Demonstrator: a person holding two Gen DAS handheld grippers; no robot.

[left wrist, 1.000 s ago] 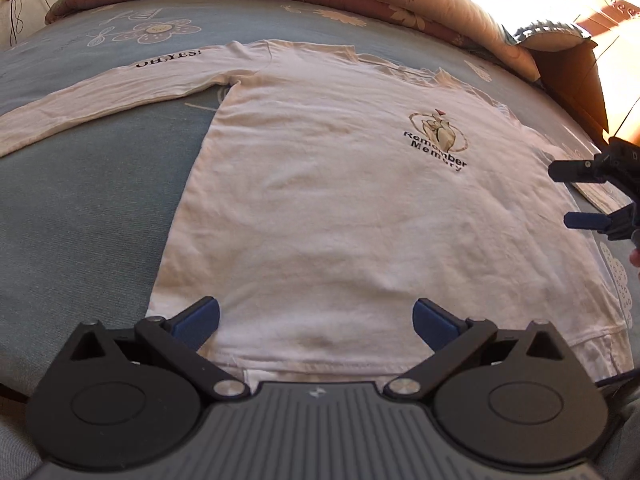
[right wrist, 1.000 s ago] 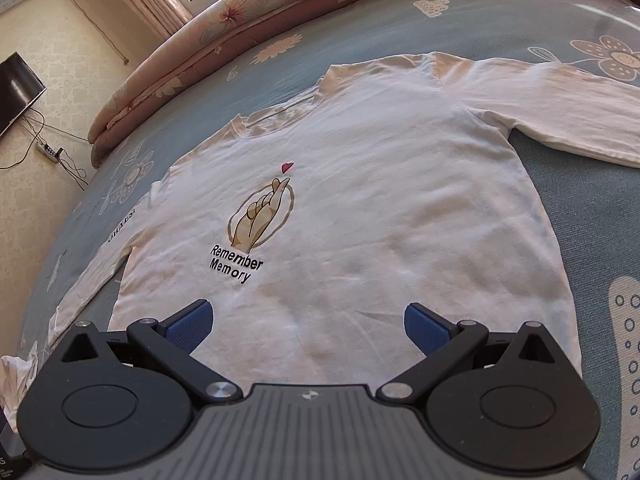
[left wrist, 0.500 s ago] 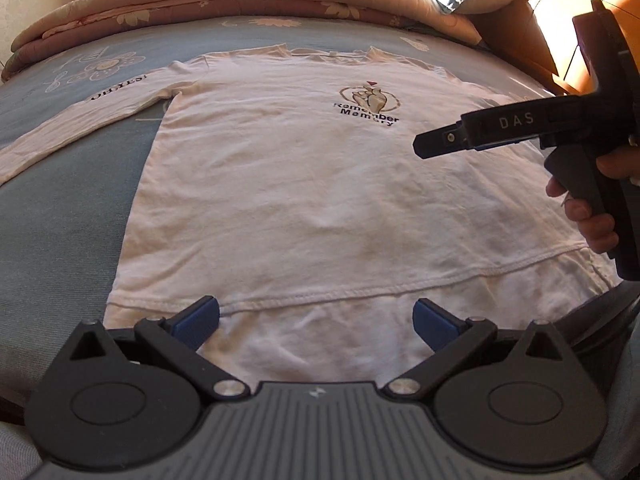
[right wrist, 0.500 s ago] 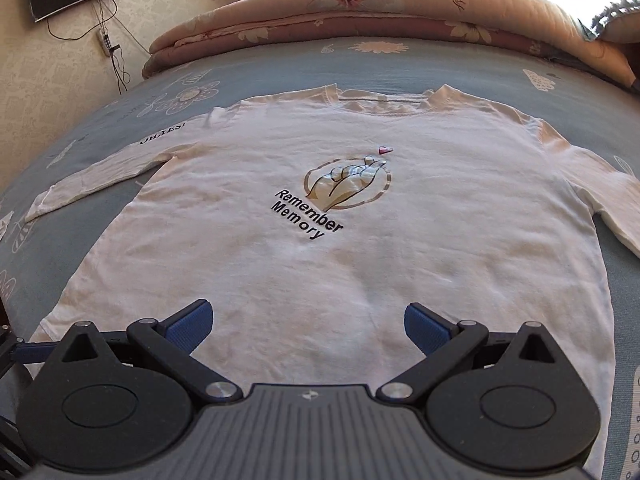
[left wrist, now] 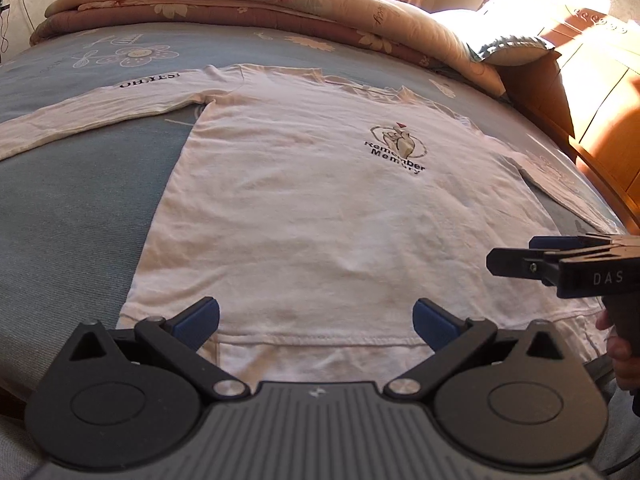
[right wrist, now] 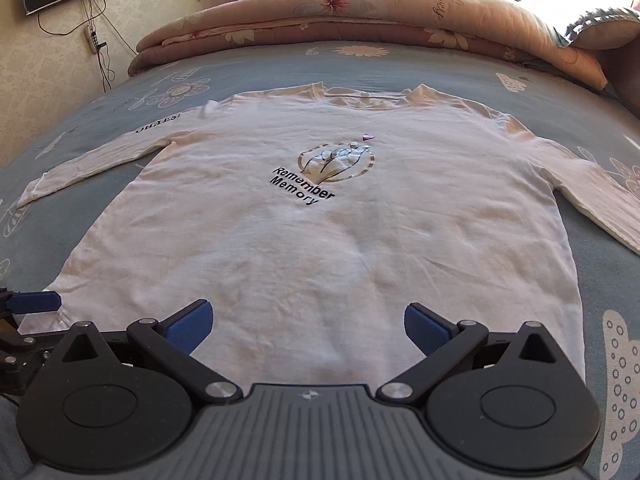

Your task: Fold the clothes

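White cotton shirt (right wrist: 320, 248) flat, faintly creased, on blue bedsheet (right wrist: 256, 64) — left hand-held gripper (left wrist: 316, 318), right hand-held gripper (right wrist: 308, 322) both spread wide, empty.

Your long-sleeved shirt (right wrist: 320, 240) is soft, matt, slightly creased white cloth on a woven blue bedsheet (left wrist: 72, 208). Your left gripper (left wrist: 316, 318) shows matt black plastic with blue, finely textured pads (left wrist: 198, 320); the headboard (left wrist: 600, 120) is glossy wood.
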